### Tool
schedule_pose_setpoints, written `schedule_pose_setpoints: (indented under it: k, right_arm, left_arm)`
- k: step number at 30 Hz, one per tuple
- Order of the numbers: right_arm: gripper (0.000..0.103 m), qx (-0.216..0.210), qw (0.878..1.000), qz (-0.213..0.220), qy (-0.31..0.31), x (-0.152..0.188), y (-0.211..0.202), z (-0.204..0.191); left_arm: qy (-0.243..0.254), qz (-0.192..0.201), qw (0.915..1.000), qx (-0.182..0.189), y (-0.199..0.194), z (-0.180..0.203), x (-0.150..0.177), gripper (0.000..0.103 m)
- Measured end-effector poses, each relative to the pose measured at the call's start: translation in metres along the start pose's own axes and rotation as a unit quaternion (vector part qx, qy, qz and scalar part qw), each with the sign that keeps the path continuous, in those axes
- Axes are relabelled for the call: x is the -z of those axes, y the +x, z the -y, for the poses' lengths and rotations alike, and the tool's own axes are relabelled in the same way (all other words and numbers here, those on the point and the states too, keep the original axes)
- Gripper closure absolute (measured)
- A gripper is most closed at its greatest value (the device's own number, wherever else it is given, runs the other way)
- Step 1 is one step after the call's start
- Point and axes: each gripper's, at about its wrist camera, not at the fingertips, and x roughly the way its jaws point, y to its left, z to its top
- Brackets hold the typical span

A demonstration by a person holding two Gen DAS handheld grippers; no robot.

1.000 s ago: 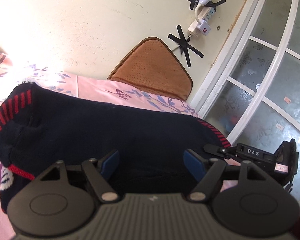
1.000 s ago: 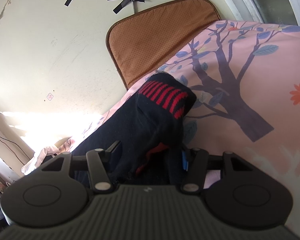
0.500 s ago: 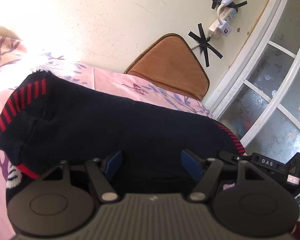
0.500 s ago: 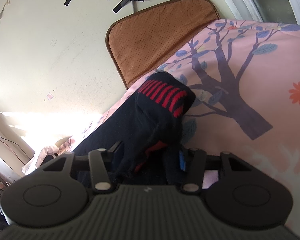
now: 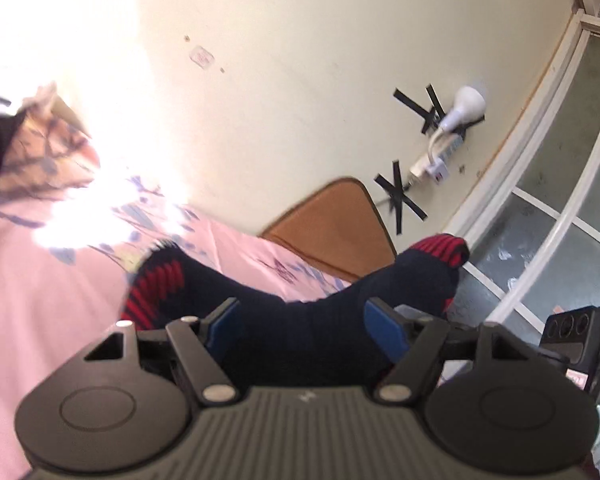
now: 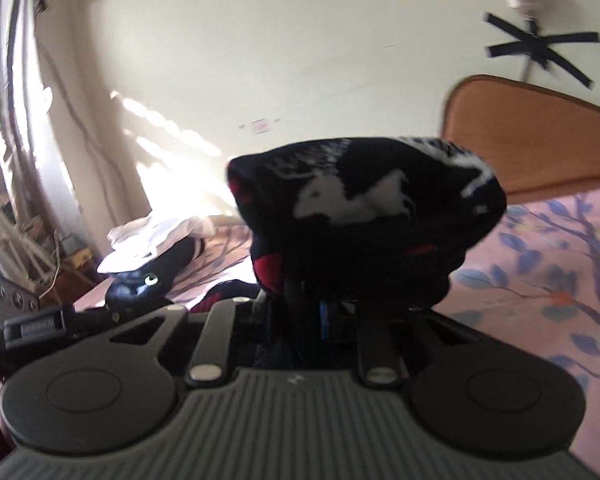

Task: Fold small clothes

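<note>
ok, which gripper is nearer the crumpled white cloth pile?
Left. The left gripper lies on the side of the crumpled white cloth pile; the right gripper, shut on the navy red-striped sock, is beyond it.

The left gripper (image 5: pixel 305 322) is matte black: a ribbed grey-black housing between two round discs, angled link arms with silver screw heads, triangular cut-outs, and blue finger pads (image 5: pixel 384 326). The right gripper (image 6: pixel 324 316) is built alike.

Navy knitted sock (image 5: pixel 300 320), soft matt cloth with red ribbing, pink printed cotton bedsheet (image 5: pixel 40 300), smooth, tan perforated cushion (image 6: pixel 540 140), left hand-held gripper (image 5: pixel 304 320), matt black plastic with blue pads.
</note>
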Motion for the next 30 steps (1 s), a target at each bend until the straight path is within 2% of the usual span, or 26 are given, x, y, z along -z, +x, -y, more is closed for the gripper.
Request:
schedule_pose_setpoints:
  k: [4,6,8,9,10,11,14,17,18,20,21,22,25,26,30]
  right_arm:
    - [0.080,-0.056,0.995,-0.054,-0.061,-0.002,0.059,-0.046]
    - [0.079,-0.072,0.988,-0.101,-0.088,0.008,0.092,-0.065]
    - [0.071,-0.082,0.979,-0.156,-0.106,0.023,0.117,-0.074]
    - [0.062,-0.089,0.976,-0.163,-0.115,0.028,0.117,-0.079]
    - [0.049,-0.098,0.974,-0.158,-0.127,0.027,0.111,-0.082]
    - [0.045,-0.112,0.973,-0.156,-0.131,0.023,0.104,-0.082]
    - [0.044,-0.136,0.976,-0.122,-0.120,0.006,0.073,-0.071]
    - [0.044,-0.112,0.985,-0.084,-0.104,-0.011,0.048,-0.051]
    - [0.045,-0.101,0.987,-0.075,-0.095,-0.016,0.045,-0.043]
    - [0.055,-0.079,0.991,-0.070,-0.077,-0.023,0.044,-0.028]
    - [0.065,-0.071,0.993,-0.073,-0.062,-0.023,0.050,-0.021]
    - [0.072,-0.069,0.993,-0.081,-0.046,-0.023,0.055,-0.012]
    - [0.081,-0.052,0.991,-0.121,-0.016,-0.010,0.087,0.004]
    - [0.086,-0.047,0.990,-0.132,-0.012,-0.002,0.097,0.009]
    - [0.093,-0.067,0.991,-0.110,0.046,0.009,0.109,0.020]
  left_arm:
    - [0.003,0.036,0.9984,-0.042,-0.036,-0.015,-0.018,0.028]
    - [-0.005,0.041,0.9977,-0.053,-0.043,-0.022,-0.022,0.027]
    - [-0.012,0.035,0.9976,-0.058,-0.041,-0.026,-0.024,0.026]
    - [-0.011,0.029,0.9978,-0.060,-0.037,-0.027,-0.025,0.026]
    - [-0.008,0.023,0.9978,-0.062,-0.033,-0.027,-0.025,0.025]
    - [-0.005,0.018,0.9978,-0.064,-0.027,-0.027,-0.025,0.025]
    - [-0.002,-0.002,0.9976,-0.070,-0.005,-0.029,-0.029,0.025]
    - [-0.012,-0.020,0.9980,-0.059,0.018,-0.030,-0.035,0.025]
    - [-0.010,-0.025,0.9979,-0.058,0.024,-0.028,-0.035,0.025]
    - [0.009,-0.037,0.9963,-0.077,0.035,-0.024,-0.034,0.027]
    - [0.017,-0.044,0.9949,-0.090,0.040,-0.023,-0.032,0.028]
    - [0.020,-0.053,0.9933,-0.100,0.044,-0.025,-0.031,0.030]
    - [0.032,-0.080,0.9872,-0.134,0.054,-0.033,-0.022,0.042]
    - [0.036,-0.085,0.9854,-0.143,0.056,-0.037,-0.019,0.041]
    - [0.037,-0.078,0.9855,-0.146,0.056,-0.044,-0.014,0.037]
